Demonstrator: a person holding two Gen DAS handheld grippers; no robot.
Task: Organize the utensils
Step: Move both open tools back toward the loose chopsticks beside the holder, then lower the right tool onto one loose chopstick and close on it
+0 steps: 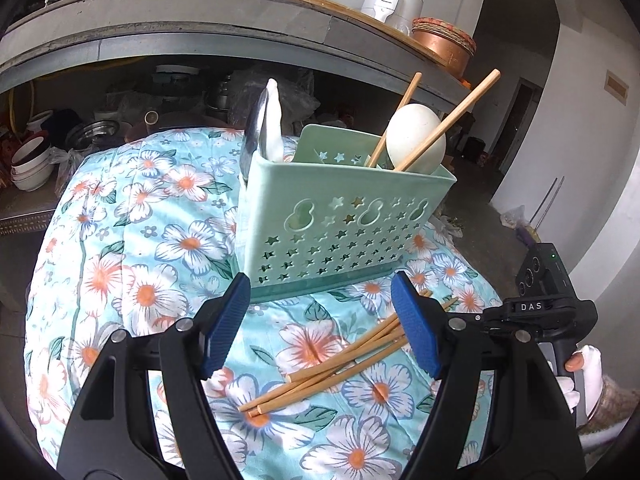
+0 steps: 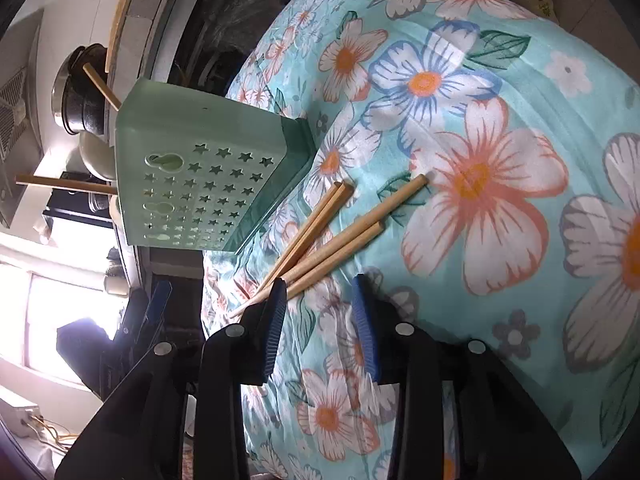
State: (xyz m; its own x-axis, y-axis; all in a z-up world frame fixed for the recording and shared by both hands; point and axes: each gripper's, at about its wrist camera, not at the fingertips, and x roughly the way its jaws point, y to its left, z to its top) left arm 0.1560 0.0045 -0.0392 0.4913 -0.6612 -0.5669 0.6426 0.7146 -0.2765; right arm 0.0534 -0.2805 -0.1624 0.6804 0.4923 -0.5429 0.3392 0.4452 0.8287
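In the left view alone, spoons (image 1: 260, 128) fill the caddy (image 1: 336, 220) — both tongs (image 1: 320, 320) (image 2: 320, 312) open, empty.

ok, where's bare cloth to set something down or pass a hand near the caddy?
Free: the floral cloth left of the green caddy, out to the table edge. In the right wrist view, open cloth beyond the loose chopsticks. Crowded: the strip in front of the caddy, where the chopsticks fan between the left gripper and right gripper.
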